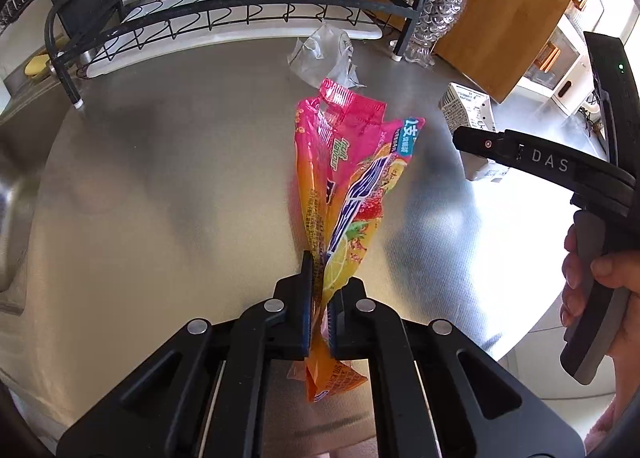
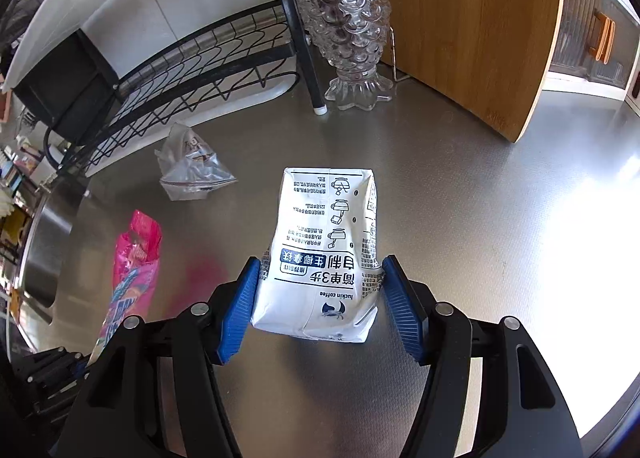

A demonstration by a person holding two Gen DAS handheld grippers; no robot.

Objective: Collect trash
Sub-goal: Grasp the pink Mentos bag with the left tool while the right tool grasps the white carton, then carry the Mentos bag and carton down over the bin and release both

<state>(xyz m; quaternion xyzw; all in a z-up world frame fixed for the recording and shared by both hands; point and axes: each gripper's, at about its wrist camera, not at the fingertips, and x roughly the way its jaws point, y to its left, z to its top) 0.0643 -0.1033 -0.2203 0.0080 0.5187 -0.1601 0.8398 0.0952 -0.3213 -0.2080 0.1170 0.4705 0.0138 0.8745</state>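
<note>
On a brushed steel counter (image 1: 160, 186), my left gripper (image 1: 319, 298) is clamped on a pink-and-orange snack wrapper (image 1: 352, 178), its blue pads pinching the lower part while the torn pink top fans out ahead and a short tail hangs behind the jaws. Only the right wrist view shows my right gripper (image 2: 320, 298) spread wide around a white Luckin Coffee carton (image 2: 326, 254): the left pad looks to touch the carton's side, the right pad stands just clear, so nothing is gripped there. The left view shows that carton (image 1: 470, 114) only partly, behind the right tool's black finger marked DAS. A crumpled clear plastic bag (image 2: 192, 168) lies near the black wire dish rack (image 2: 192, 58), apart from both other pieces. The counter's rounded edge runs close on the right in both views, with bare steel between carton and edge. A fish-shaped glass cutlery holder (image 2: 352, 30) and a wooden cutting board (image 2: 472, 26) close off the back. I see the wrapper (image 2: 136, 270) from the right with its lower end hidden behind the left tool; the print on the bag is unreadable.
</note>
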